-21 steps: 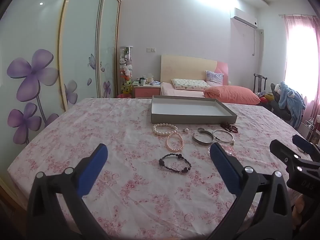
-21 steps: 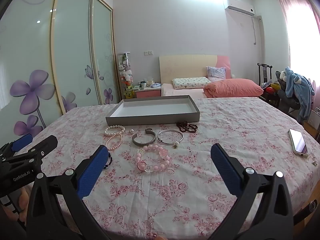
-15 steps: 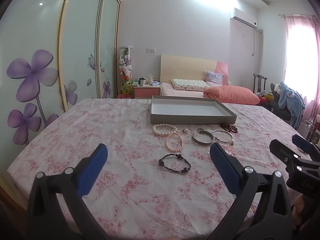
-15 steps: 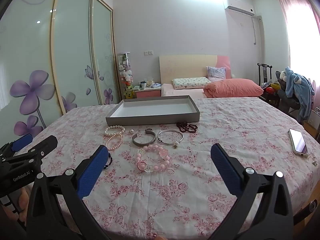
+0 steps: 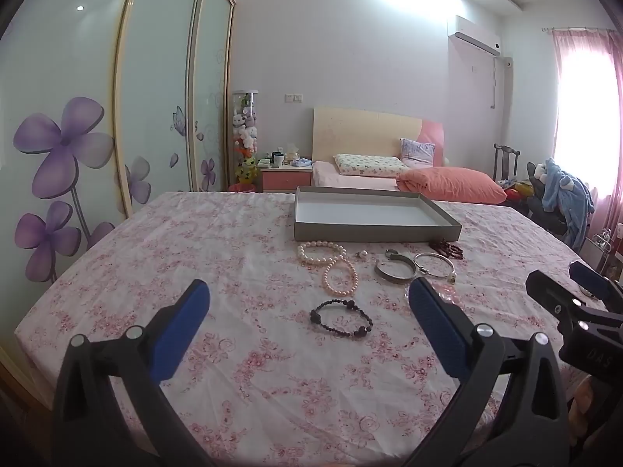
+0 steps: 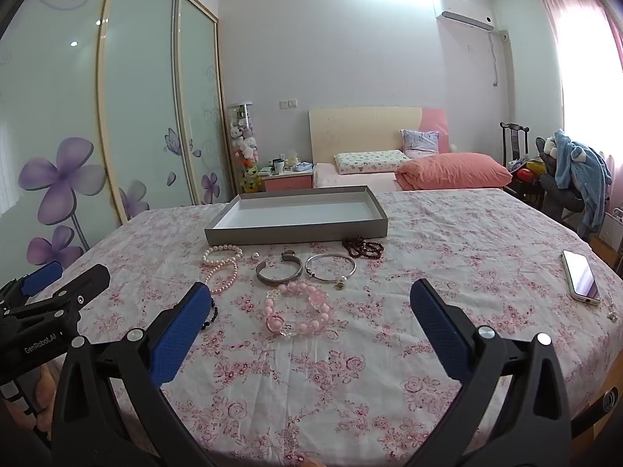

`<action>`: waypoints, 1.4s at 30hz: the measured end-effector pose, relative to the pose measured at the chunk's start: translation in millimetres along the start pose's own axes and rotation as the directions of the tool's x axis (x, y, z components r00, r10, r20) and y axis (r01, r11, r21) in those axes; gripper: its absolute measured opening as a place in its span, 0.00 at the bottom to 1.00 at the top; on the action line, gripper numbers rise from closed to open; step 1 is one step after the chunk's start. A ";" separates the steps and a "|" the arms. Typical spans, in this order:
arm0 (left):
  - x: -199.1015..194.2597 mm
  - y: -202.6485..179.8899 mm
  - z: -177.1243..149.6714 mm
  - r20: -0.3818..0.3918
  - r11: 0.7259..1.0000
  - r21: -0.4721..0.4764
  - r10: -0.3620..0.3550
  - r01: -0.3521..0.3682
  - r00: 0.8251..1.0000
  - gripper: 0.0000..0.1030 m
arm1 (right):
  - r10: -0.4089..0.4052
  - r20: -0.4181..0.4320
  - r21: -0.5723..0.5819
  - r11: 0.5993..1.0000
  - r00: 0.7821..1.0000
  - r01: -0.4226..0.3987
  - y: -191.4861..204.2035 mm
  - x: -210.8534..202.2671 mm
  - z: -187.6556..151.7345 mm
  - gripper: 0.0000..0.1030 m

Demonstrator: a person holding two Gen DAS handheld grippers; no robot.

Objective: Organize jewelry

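A shallow grey tray [image 5: 373, 232] [image 6: 296, 233] sits empty on the floral tablecloth. In front of it lie pearl bracelets [image 5: 329, 260] [image 6: 222, 262], a steel cuff [image 5: 393, 268] [image 6: 278, 270], a thin silver bangle [image 5: 434, 264] [image 6: 330, 267], dark red beads [image 5: 447, 248] [image 6: 363, 247], a black bead bracelet [image 5: 341, 319] and a pink bead bracelet [image 6: 298, 309]. My left gripper [image 5: 309, 295] hovers open just short of the black bracelet. My right gripper [image 6: 309, 295] is open too, with the pink bracelet lying beyond its tips. Neither holds anything.
A white phone [image 6: 580, 278] lies near the table's right edge. Behind the table stand a bed with a pink pillow [image 5: 453, 185], a wardrobe with flower-printed doors [image 5: 62, 148] and a chair heaped with clothes [image 6: 576, 179].
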State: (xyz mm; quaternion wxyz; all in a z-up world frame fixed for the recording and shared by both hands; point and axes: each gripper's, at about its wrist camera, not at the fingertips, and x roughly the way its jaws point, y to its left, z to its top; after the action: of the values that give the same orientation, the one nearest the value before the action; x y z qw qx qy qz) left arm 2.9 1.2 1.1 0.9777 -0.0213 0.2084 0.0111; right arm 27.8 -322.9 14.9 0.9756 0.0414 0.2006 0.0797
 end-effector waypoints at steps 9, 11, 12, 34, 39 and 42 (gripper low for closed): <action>-2.6 -1.2 -2.3 0.004 1.000 0.007 -0.011 0.011 1.000 0.96 | 0.000 0.000 0.002 1.000 1.000 0.000 -0.3 -0.3 0.6 0.98; -2.4 -0.9 -2.1 0.003 1.000 0.008 -0.011 0.011 1.000 0.96 | 0.000 -0.001 0.002 1.000 1.000 0.000 -0.3 -0.4 0.7 0.98; -2.3 -0.7 -2.1 0.002 1.000 0.008 -0.011 0.011 1.000 0.96 | -0.001 -0.001 0.002 1.000 1.000 0.001 -0.3 -0.4 0.8 0.98; -4.5 7.2 -3.8 -0.002 1.000 0.003 -0.009 0.009 1.000 0.96 | 0.001 -0.003 0.003 1.000 1.000 -0.001 -1.7 0.2 0.4 0.98; -2.8 -1.6 -2.4 0.002 1.000 0.008 -0.009 0.009 1.000 0.96 | 0.001 -0.004 0.003 1.000 1.000 -0.001 -3.0 0.7 1.1 0.98; -2.8 -1.7 -2.4 0.002 1.000 0.009 -0.008 0.008 1.000 0.96 | 0.001 -0.005 0.004 1.000 1.000 -0.001 -2.7 0.5 0.9 0.98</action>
State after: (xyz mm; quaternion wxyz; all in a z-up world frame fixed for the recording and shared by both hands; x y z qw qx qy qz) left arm -0.6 -0.6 0.1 0.9781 -0.0179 0.2073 0.0062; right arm 29.0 -325.6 15.2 0.9750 0.0430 0.2029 0.0798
